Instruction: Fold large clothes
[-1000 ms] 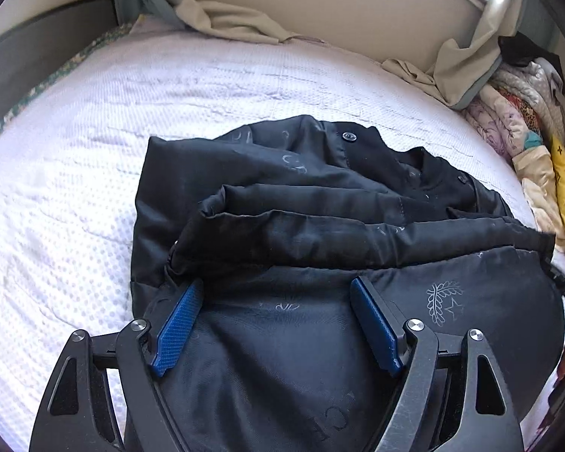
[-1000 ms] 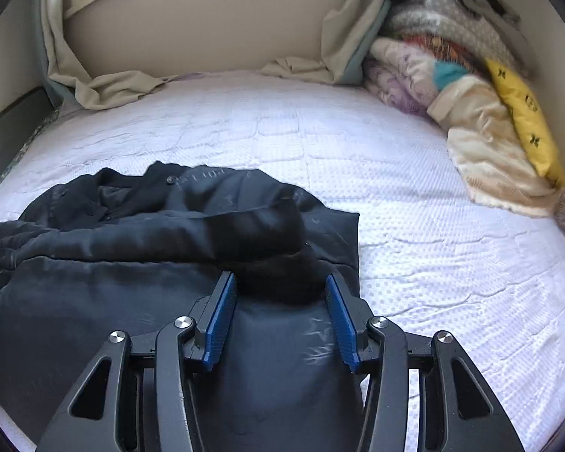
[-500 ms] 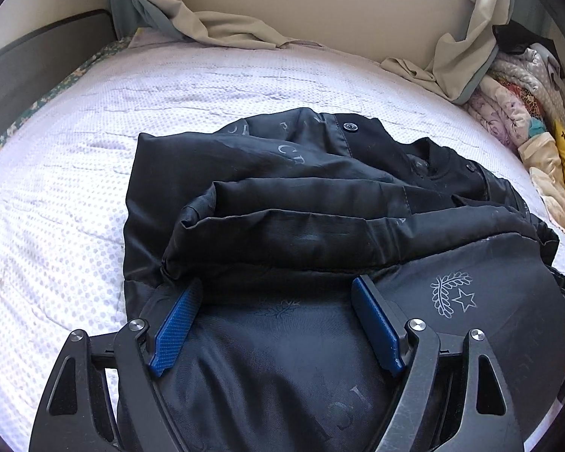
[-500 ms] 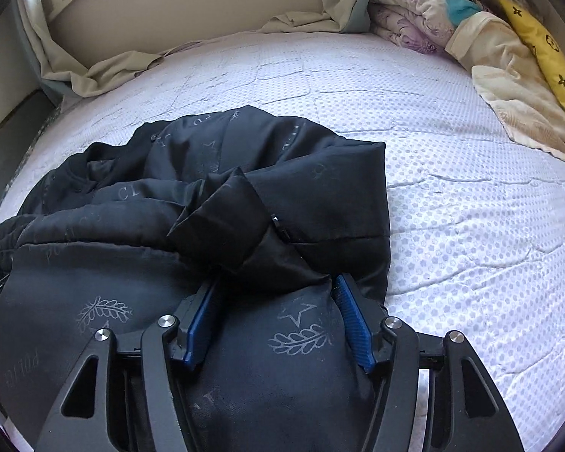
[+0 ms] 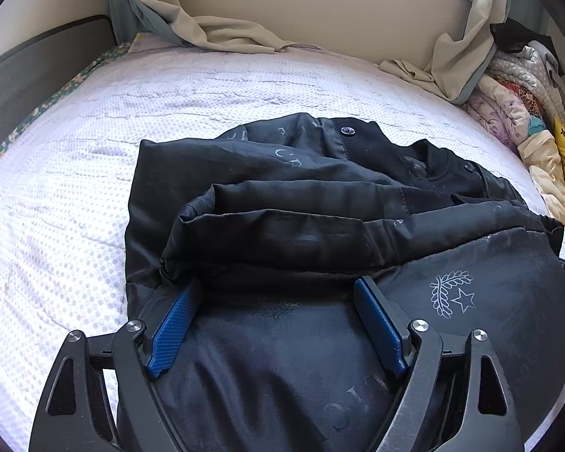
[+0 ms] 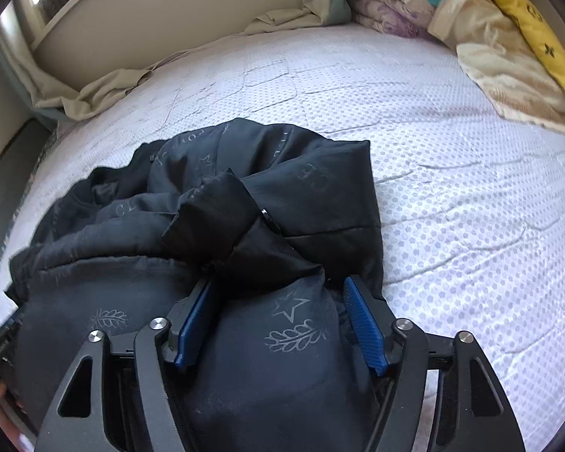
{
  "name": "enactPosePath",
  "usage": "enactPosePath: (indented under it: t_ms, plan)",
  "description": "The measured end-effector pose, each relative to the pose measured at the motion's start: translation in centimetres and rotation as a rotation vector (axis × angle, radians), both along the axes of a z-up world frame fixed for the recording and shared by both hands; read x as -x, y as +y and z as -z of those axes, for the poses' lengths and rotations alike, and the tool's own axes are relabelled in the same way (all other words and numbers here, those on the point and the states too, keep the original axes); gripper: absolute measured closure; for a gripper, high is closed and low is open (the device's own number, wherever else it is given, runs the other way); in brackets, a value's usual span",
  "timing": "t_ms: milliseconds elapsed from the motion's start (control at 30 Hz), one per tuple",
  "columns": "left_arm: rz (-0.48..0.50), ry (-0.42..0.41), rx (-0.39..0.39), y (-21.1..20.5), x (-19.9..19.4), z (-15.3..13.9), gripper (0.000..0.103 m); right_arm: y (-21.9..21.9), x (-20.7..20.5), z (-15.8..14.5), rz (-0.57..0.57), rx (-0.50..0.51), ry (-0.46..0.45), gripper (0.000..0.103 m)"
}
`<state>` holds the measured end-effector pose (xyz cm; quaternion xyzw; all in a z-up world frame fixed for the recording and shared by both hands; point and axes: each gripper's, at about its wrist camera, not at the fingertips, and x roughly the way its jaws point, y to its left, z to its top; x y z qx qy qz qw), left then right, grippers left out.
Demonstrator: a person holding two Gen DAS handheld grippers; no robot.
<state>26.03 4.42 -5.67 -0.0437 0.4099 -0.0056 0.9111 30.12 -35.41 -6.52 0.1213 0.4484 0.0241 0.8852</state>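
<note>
I hover both grippers over the black jacket on the mattress: left gripper wide open, right gripper just opening, cloth bulging between unpressed.

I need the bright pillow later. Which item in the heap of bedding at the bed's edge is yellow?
The yellow pillow with dark cross-like marks, on the heap's outer side; the bedding beside it is cream, lilac-flowered and teal.

A black jacket with faint grey leaf-and-star prints and snap buttons is lying bunched in loose folds, its near part bulging up between both pairs of jaws, its collar end spreading out beyond them.
</note>
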Motion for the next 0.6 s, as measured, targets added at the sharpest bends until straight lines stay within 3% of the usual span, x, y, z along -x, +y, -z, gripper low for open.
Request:
enactPosePath:
  t_ms: [67, 200, 467, 600]
  plan:
    - [0.009, 0.017, 0.006, 0.0, -0.1, -0.7, 0.011, -0.6, 0.1, -0.5, 0.023, -0.027, 0.021, 0.028]
    - [0.024, 0.058, 0.053, 0.7, 0.1, -2.2, 0.008, -1.9, 0.7, -2.3, 0.061, -0.103, 0.021, 0.028]
    - [-0.032, 0.035, 0.338, 6.6, 1.7, -6.2, 0.006, -1.1, 3.2, -7.1, 0.031, -0.059, -0.119, 0.028]
    - [-0.072, 0.038, 0.461, 10.1, 1.9, -6.4, 0.005, 0.3, 4.0, -8.1, -0.034, -0.047, -0.150, 0.028]
